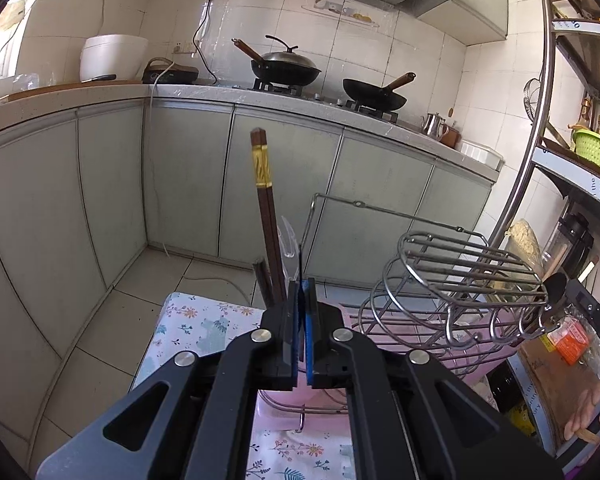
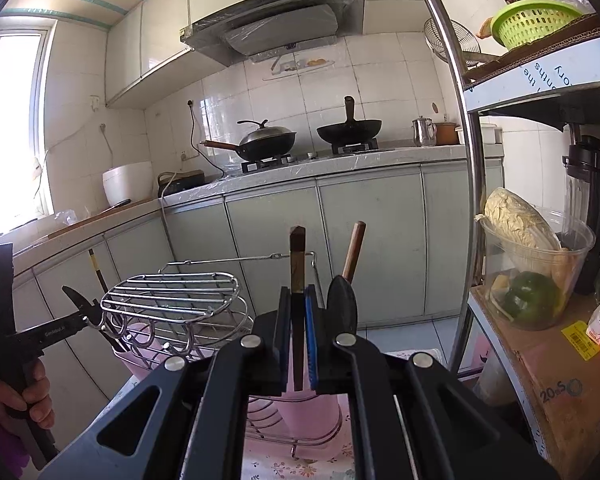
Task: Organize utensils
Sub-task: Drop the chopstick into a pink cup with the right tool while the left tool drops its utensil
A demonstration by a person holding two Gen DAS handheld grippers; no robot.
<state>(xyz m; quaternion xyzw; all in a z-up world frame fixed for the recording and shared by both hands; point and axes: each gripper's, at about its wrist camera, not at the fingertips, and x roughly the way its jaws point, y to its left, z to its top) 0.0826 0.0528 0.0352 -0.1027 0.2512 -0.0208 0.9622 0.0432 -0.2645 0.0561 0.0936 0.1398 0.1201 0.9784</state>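
Left tongs [image 1: 300,286]: jaws closed to a sliver, with what appears to be a clear plastic fork [image 1: 289,240] pinched between the blue pads, just left of the wire rack [image 1: 460,268]. A pair of brown chopsticks [image 1: 265,200] with a gold band is seen upright beside the fork, farther left of the rack. Right tongs [image 2: 298,294]: jaws nearly closed, clamped on a dark square-ended chopstick [image 2: 297,264] held upright to the right of the rack. A black spoon [image 2: 342,304] with a wooden handle is seen just right of it.
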